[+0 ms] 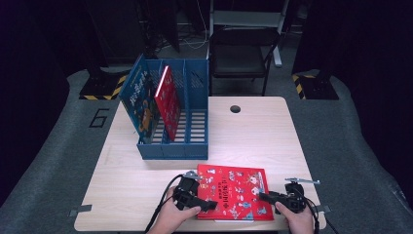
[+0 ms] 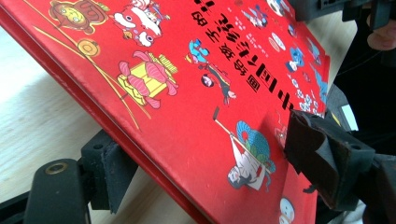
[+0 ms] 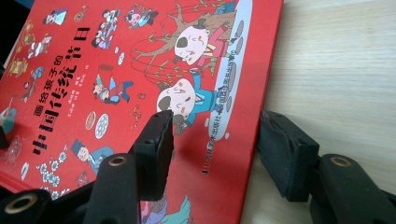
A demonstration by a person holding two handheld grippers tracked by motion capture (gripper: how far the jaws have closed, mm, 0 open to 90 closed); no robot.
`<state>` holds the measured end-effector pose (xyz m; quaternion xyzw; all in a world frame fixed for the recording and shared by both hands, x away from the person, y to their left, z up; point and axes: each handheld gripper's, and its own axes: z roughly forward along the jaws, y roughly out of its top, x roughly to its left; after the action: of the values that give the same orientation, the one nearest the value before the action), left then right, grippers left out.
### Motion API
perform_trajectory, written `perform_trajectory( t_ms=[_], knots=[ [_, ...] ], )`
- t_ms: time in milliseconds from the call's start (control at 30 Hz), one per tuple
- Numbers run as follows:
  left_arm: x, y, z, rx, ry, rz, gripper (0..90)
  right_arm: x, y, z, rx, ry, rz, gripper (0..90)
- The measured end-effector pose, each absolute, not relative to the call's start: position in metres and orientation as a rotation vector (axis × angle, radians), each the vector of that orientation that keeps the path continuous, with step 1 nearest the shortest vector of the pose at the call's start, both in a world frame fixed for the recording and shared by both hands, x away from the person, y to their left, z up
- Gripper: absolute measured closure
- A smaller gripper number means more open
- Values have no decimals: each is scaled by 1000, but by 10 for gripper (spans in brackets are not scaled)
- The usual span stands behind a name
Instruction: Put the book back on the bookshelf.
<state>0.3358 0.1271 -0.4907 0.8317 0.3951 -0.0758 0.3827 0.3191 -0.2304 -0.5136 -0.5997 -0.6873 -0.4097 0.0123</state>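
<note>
A red picture book [image 1: 234,187] lies near the table's front edge. My left gripper [image 1: 202,204] is at its near left corner. In the left gripper view the book [image 2: 177,93] runs slantwise between the jaws of the left gripper [image 2: 212,161], one jaw under its edge and the other over the cover; I see no firm clamp, so it is open. My right gripper [image 1: 267,197] is at the book's right edge. The right gripper [image 3: 219,151] is open, one jaw above the book's cover [image 3: 116,70] and the other above bare table.
A blue file rack [image 1: 173,151] stands behind the book at the table's left, holding a blue book [image 1: 139,97] and a red book [image 1: 168,100], both leaning. The wooden table [image 1: 243,131] has a cable hole [image 1: 235,108]. A black chair [image 1: 241,53] stands beyond it.
</note>
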Motion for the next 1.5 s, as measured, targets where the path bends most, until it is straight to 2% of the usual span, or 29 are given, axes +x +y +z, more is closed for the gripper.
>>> perform_trajectory(
  t_ms=[100, 133, 300, 567, 1267, 1500],
  knots=[
    [336, 133, -489, 2076, 1008, -219, 224, 320, -225, -513, -1846, -2138, -1279, 464],
    [335, 134, -488, 2049, 999, -248, 268, 321, -223, -513, -1830, -2135, -1287, 480],
    [333, 143, -480, 2030, 1022, -206, 289, 323, -209, -510, -1778, -2204, -1293, 487],
    [333, 155, -478, 2013, 1087, -180, 300, 328, -198, -507, -1729, -2216, -1313, 489],
    [331, 178, -467, 1989, 1134, -127, 319, 333, -177, -506, -1620, -2267, -1317, 490],
    [330, 182, -468, 1977, 1161, -148, 319, 334, -173, -506, -1604, -2275, -1303, 489]
  ],
)
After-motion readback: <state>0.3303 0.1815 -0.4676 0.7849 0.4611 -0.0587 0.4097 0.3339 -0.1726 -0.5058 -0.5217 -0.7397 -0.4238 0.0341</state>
